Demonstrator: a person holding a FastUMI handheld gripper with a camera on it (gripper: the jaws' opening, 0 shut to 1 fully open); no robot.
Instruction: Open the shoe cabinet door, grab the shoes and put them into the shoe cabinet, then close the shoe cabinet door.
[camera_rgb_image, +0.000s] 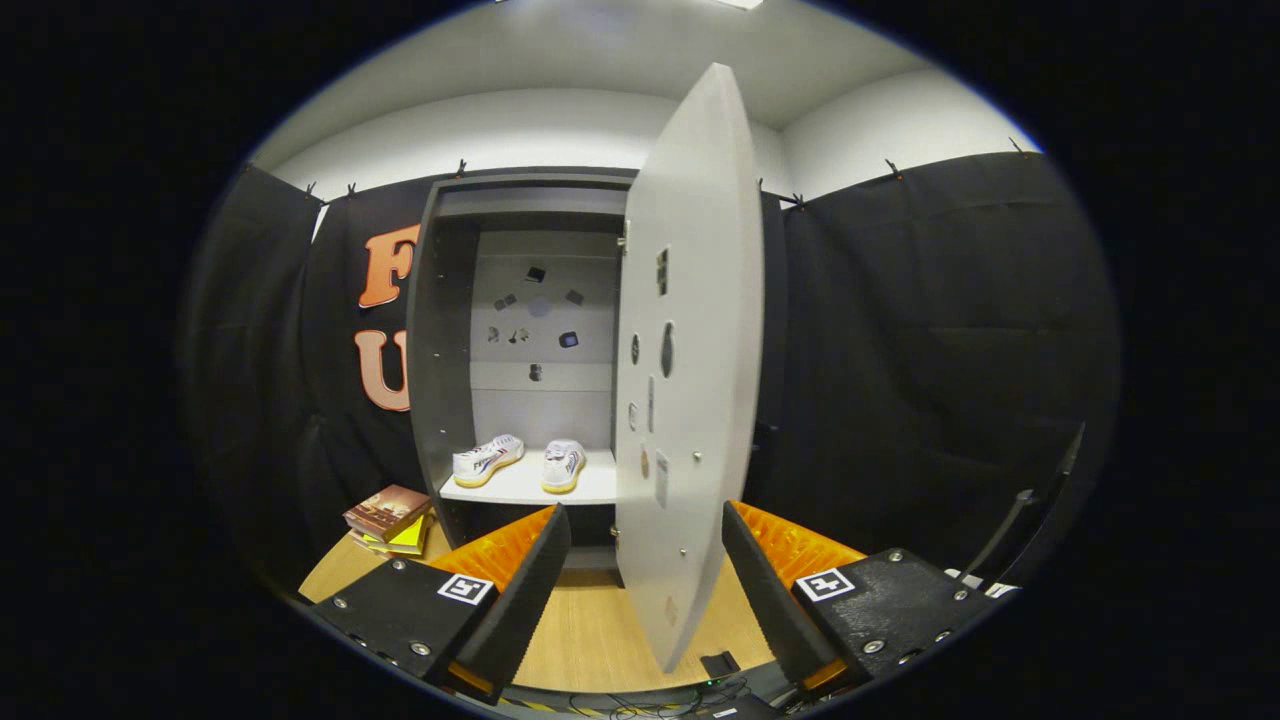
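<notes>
With both shoes (520, 462) already on the shoe cabinet (440, 330) shelf, closing is the step in hand. Spread wide and gripping nothing, the gripper (645, 560) straddles the door (690, 360) edge; next it should push that door shut.

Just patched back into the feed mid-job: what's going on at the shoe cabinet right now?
A person is holding the gripper up to the shoe cabinet. Its door stands open, edge toward the camera, its lower part between the spread fingers, which do not appear to press on it. Both shoes already sit side by side on the cabinet's shelf. A stack of books lies on the floor beside the cabinet. Closing the door looks like what's left.
</notes>
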